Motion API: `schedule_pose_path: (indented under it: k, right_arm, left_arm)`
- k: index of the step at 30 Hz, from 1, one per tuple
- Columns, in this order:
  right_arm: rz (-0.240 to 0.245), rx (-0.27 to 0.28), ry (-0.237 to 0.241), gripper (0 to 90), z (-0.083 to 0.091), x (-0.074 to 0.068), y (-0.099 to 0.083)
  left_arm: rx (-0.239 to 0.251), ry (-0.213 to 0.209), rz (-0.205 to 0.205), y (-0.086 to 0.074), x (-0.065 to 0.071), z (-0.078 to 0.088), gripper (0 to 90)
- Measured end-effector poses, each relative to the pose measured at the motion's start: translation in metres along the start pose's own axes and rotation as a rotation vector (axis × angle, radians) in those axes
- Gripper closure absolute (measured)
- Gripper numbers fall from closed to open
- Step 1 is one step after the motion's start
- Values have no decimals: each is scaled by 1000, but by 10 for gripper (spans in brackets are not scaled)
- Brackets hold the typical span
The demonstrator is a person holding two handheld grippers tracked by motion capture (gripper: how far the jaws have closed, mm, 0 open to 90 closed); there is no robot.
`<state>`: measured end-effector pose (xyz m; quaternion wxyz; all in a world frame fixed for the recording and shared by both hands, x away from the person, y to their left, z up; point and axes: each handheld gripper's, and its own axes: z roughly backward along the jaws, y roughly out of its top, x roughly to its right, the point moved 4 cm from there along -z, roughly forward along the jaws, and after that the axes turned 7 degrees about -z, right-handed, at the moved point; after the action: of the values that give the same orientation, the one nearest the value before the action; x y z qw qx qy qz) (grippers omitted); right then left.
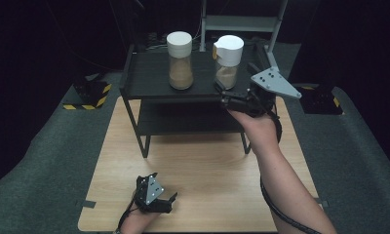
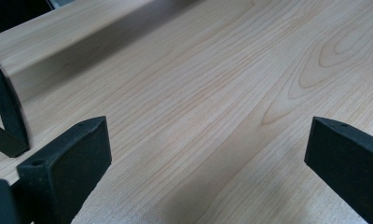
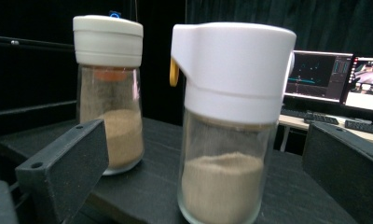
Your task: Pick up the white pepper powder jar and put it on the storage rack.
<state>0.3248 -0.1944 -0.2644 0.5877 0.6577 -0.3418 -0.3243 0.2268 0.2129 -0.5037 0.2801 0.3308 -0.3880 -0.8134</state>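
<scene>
Two glass jars with white lids, each partly filled with tan powder, stand on the top of a black two-tier rack (image 1: 149, 73). The right jar (image 1: 228, 61) (image 3: 231, 116) has a spout lid with a yellow tab. The left jar (image 1: 180, 61) (image 3: 109, 93) has a round cap. My right gripper (image 1: 237, 85) (image 3: 208, 140) is at the rack's front right corner, open, its jaws on either side of the spout jar with gaps showing. My left gripper (image 1: 165, 187) (image 2: 208, 149) rests open low over the wooden table (image 1: 203, 170), nothing between its jaws.
The rack's lower shelf (image 1: 183, 119) and its legs (image 2: 7, 121) stand on the table's far half. Grey carpet surrounds the table. Monitors (image 3: 336, 77) on a desk are in the background of the right gripper view.
</scene>
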Motion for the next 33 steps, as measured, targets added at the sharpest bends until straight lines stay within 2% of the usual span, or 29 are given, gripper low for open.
schedule_pose_path:
  k: [15,20,25,33]
  right_arm:
    - [25,-19,24,0,35,0,-27]
    - [30,-34,37,0,47,1,-42]
    - [47,-58,44,0,58,0,-59]
    - [56,-93,46,0,69,0,-86]
  left_arm:
    - [0,3,-4,0,1,0,7]
    - [4,4,5,-1,0,0,7]
    - [5,-1,-3,-1,0,0,7]
    - [12,-3,4,-1,-1,0,7]
